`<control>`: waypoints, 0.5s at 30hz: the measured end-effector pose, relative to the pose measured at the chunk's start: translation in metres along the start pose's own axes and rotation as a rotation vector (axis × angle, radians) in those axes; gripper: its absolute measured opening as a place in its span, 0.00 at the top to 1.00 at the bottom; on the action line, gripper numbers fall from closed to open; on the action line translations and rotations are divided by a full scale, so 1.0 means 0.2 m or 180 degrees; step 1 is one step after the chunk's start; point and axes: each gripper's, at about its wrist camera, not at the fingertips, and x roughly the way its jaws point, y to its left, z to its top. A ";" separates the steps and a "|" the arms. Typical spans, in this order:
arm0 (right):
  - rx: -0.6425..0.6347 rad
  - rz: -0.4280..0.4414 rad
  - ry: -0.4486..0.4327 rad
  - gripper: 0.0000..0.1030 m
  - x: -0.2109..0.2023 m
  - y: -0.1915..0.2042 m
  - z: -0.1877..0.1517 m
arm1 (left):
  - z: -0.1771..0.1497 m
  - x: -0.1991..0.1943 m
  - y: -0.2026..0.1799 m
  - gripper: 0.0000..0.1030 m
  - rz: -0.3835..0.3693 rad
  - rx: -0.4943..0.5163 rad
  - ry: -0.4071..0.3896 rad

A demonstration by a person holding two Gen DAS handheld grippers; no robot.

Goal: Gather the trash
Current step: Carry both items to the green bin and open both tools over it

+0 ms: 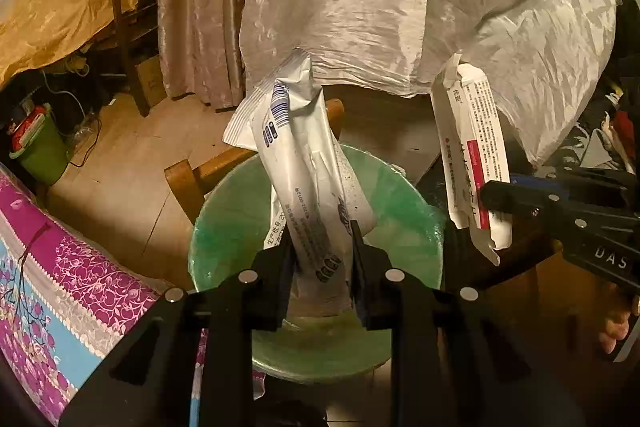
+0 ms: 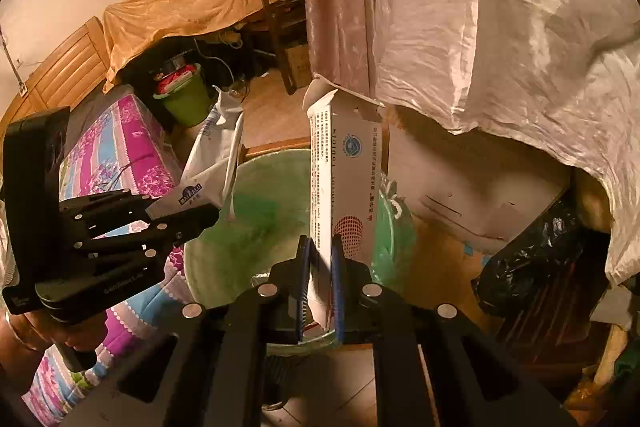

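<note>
Your left tongs (image 1: 320, 251) are closed narrowly on a white plastic wrapper (image 1: 304, 163) — it stands tilted above the green-lined trash bin (image 1: 224, 227). Your right tongs (image 2: 320, 279) are clamped almost fully together on a flattened white carton (image 2: 344, 179), held upright over the bin's right rim. The two items hang near each other, not touching — a floral bedspread (image 1: 60, 267) lies left of the bin.
</note>
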 end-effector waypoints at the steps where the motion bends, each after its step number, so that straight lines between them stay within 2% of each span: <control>1: -0.0001 0.0002 0.0008 0.89 0.00 0.00 0.00 | 0.00 0.00 0.01 0.77 0.0018 -0.0007 0.0004; 10: -0.0046 0.0049 0.0072 0.89 0.07 0.02 0.03 | 0.00 0.06 0.01 0.76 0.0090 0.0006 0.0051; 12: -0.0060 0.0081 0.0077 0.89 0.09 0.02 0.04 | 0.01 0.07 0.01 0.73 0.0093 0.0003 0.0050; 13: -0.0081 0.0128 0.0076 0.89 0.10 0.03 0.04 | 0.01 0.07 0.01 0.71 0.0093 -0.0009 0.0044; 15: -0.0070 0.0120 0.0061 0.74 0.11 0.03 0.05 | 0.01 0.07 0.03 0.42 0.0149 -0.0075 0.0022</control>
